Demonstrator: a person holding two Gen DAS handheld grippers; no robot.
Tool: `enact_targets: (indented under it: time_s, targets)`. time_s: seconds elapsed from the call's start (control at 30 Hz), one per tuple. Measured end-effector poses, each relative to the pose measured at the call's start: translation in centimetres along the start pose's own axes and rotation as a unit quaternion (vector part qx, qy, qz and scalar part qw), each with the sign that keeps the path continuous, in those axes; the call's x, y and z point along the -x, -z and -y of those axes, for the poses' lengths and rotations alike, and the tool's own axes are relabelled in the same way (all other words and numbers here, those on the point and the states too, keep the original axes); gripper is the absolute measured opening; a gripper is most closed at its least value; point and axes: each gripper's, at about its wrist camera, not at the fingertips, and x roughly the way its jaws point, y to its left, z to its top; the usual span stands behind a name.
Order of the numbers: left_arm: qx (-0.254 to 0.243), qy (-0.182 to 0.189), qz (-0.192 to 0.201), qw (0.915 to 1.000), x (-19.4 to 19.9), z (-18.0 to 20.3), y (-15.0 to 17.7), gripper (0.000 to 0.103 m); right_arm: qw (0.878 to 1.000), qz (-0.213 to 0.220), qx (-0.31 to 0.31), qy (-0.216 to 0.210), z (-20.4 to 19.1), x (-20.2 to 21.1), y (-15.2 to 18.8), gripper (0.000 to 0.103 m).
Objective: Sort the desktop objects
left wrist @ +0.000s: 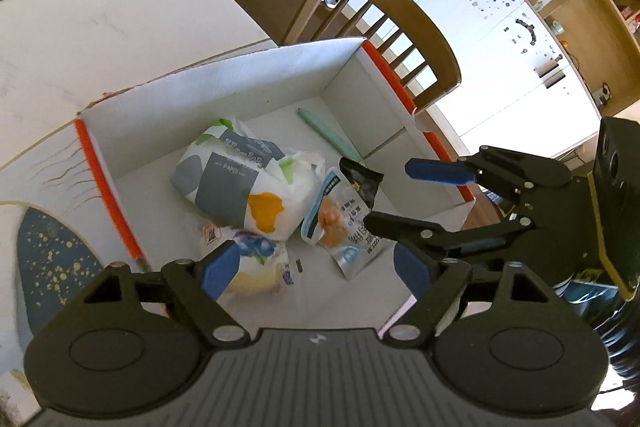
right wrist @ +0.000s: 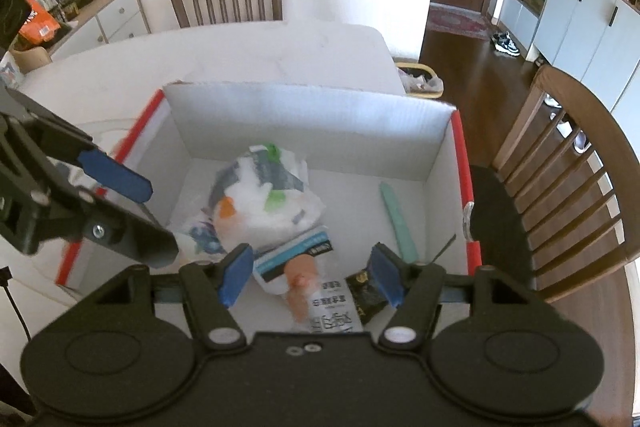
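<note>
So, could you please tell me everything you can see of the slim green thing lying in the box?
The slim green thing is a long, narrow, pale mint-green piece with rounded ends, smooth and plastic-looking; what it is I cannot tell. It lies flat on the white floor of the cardboard box, along the orange-edged side wall, one end toward the far corner. It lies apart from the tissue pack; the snack packet looks close to its near end. Neither gripper touches it.

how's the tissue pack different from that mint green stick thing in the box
The tissue pack is bulky, soft and crinkled, white with grey, orange and green print; the mint green stick is slim, smooth and one plain colour. The pack sits mid-box among other packets; the stick lies alone near a side wall. Both lie on the floor of the box.
</note>
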Motion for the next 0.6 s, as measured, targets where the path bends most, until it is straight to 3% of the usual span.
enact_targets:
  time_s: [0.43,0.6]
  targets:
    - [-0.007,0.007,0.043,0.999,5.0,-0.4,4.5,0.084,0.999,0.029,-0.001,-0.014,-4.6,3.1,-0.3,0.071]
    - [-0.004,0.009,0.061,0.9981,7.1,-1.6,6.5,0.087,0.999,0.037,0.002,-0.015,-7.0,3.7,-0.4,0.078]
